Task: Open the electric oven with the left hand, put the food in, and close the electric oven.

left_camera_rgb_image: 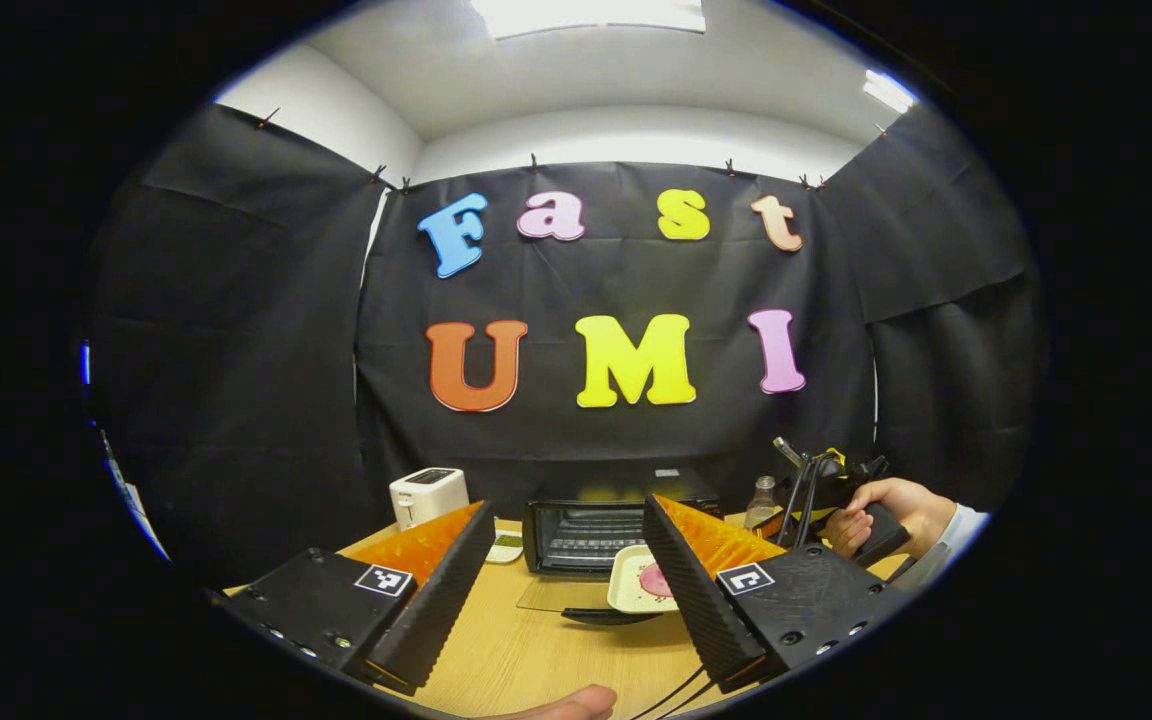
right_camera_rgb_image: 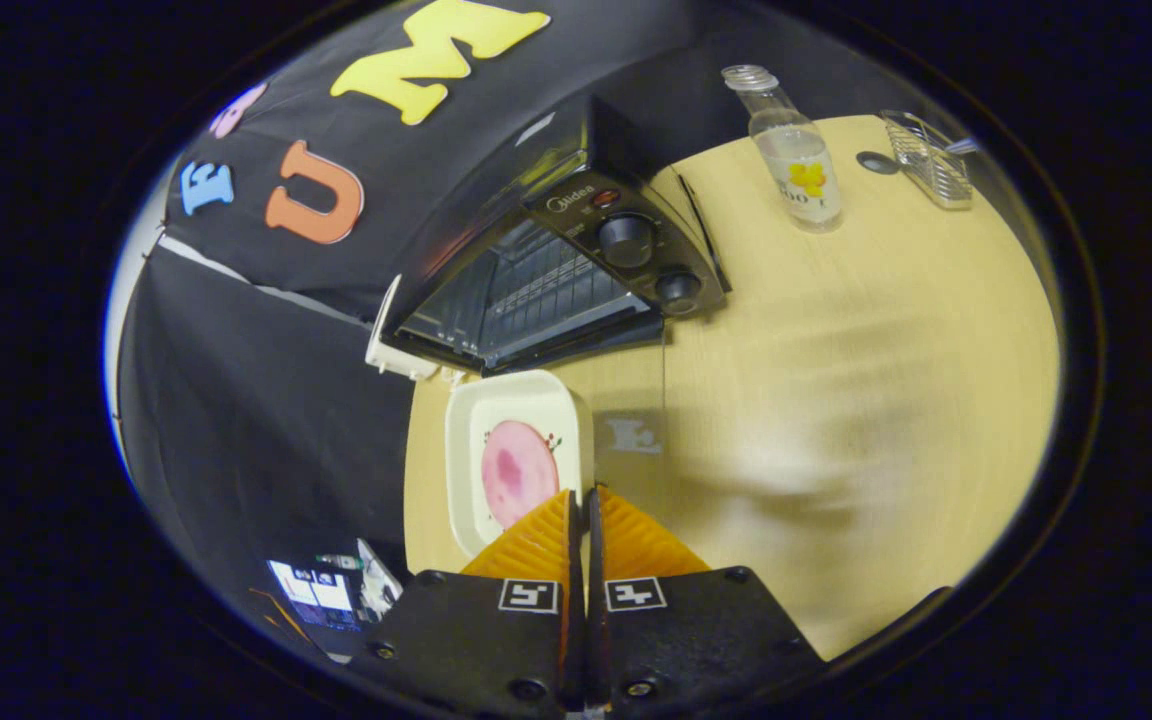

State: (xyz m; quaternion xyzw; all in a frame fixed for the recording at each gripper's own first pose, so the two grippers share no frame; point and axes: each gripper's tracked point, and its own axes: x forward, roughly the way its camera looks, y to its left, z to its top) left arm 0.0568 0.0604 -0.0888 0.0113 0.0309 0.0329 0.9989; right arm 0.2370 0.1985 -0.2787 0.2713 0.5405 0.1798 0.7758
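While the toaster oven stands with its door dropped open, the dish of food is held before it by its rim in the closed right gripper; the left gripper is kept wide apart above the worktop.

One electric oven, door down, far centre of the table. One white tray near its mouth, carrying one pink slice of food. One clear bottle, right of the oven. One white toaster, far left. One small wire rack at the table's far right edge, one dark round thing just beside it. Two knobs on the oven's panel.
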